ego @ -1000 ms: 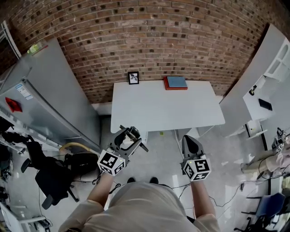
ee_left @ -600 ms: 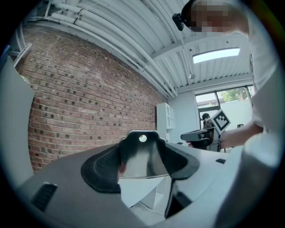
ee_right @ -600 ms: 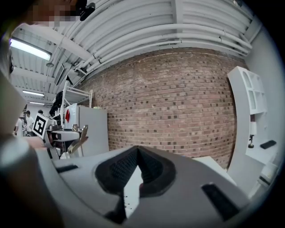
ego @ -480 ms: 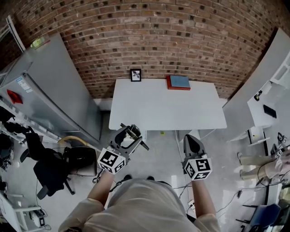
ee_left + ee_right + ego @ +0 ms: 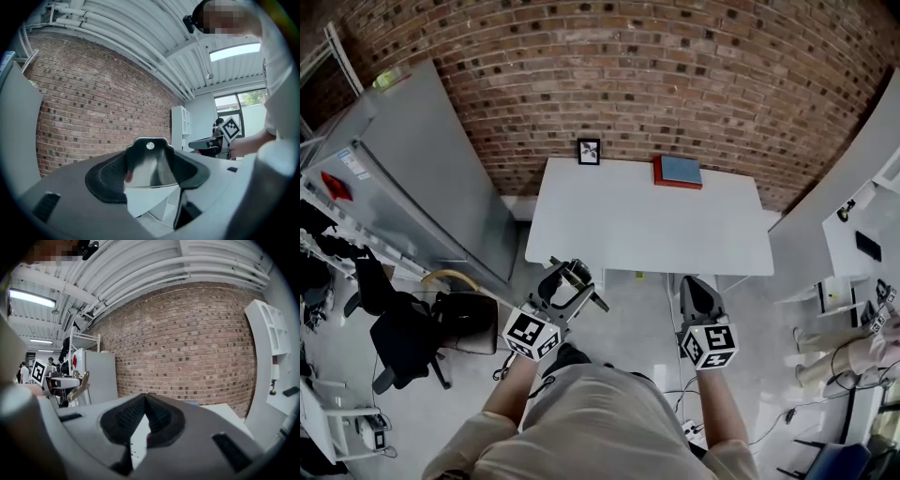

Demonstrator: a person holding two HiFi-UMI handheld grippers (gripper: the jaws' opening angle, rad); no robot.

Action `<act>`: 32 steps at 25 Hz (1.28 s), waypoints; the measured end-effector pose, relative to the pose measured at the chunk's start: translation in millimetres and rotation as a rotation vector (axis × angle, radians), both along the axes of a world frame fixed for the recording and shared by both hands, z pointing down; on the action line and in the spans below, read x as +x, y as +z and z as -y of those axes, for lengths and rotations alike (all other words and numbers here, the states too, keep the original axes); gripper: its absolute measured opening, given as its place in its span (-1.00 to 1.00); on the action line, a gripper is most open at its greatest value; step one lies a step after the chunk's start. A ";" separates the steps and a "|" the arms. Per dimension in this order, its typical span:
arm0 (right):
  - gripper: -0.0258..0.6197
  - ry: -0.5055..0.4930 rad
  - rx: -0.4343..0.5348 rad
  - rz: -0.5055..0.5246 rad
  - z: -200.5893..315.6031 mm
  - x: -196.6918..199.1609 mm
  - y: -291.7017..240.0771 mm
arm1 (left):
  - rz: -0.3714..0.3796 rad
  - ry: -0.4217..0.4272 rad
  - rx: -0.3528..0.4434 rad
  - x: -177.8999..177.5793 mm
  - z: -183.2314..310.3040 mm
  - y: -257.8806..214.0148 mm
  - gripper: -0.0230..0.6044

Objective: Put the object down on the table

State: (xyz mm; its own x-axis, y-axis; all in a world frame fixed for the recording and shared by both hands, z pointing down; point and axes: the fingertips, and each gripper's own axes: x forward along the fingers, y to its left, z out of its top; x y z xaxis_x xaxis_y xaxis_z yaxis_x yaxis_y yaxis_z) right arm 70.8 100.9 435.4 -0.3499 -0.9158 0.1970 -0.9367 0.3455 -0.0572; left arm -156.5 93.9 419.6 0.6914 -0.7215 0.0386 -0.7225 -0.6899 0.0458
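My left gripper (image 5: 570, 282) hangs over the floor in front of the table's near left corner, shut on a shiny metal plate (image 5: 577, 275). In the left gripper view the metal plate (image 5: 149, 165), with a small hole near its top, stands upright between the black pads (image 5: 107, 180) of the left gripper (image 5: 150, 176). My right gripper (image 5: 697, 294) is held just before the table's front edge, jaws together and empty. The right gripper (image 5: 145, 404) shows its pads meeting in a point. The white table (image 5: 647, 225) lies ahead of both.
A small picture frame (image 5: 589, 151) and a red and blue book (image 5: 678, 172) sit at the table's far edge against the brick wall. A grey cabinet (image 5: 403, 178) stands left, with a black chair (image 5: 398, 342) beside it. White shelving (image 5: 862, 216) stands at the right.
The view has shifted a little, so the table sits slightly larger and further right. Both grippers keep their places before the body, and the left still holds the metal plate.
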 end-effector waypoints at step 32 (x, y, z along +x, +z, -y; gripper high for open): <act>-0.92 0.179 -0.080 -0.041 192.0 -55.0 19.6 | -0.004 0.174 -0.039 -53.5 234.0 14.3 -0.05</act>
